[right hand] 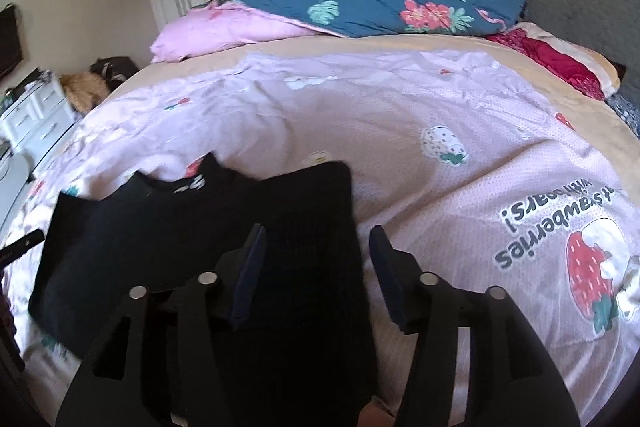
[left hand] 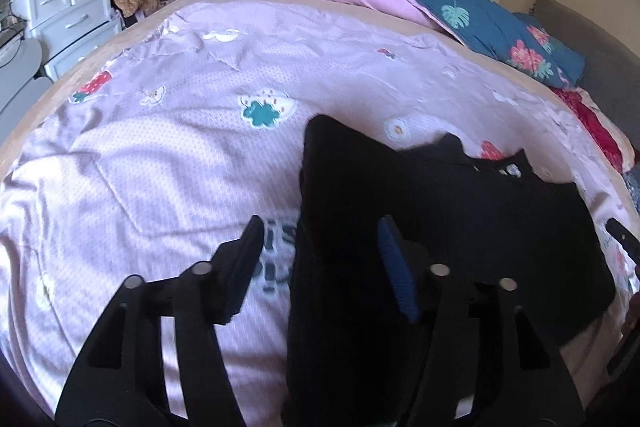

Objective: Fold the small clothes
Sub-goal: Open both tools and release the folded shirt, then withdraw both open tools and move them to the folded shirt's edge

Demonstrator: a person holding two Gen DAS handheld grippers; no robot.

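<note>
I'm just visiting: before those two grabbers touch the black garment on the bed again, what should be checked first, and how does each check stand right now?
1. Left gripper jaws apart, pads not pressing cloth: ok.
2. Right gripper jaws apart, nothing pinched: ok.
3. Black garment lying on the pink bedspread, not hanging from a gripper: ok.
4. Both side edges folded inward: ok, a flap lies along each side.
5. Folded edges straight and even: cannot tell, cloth too dark.
6. Bare bedspread beyond the garment for the next fold: ok.
</note>
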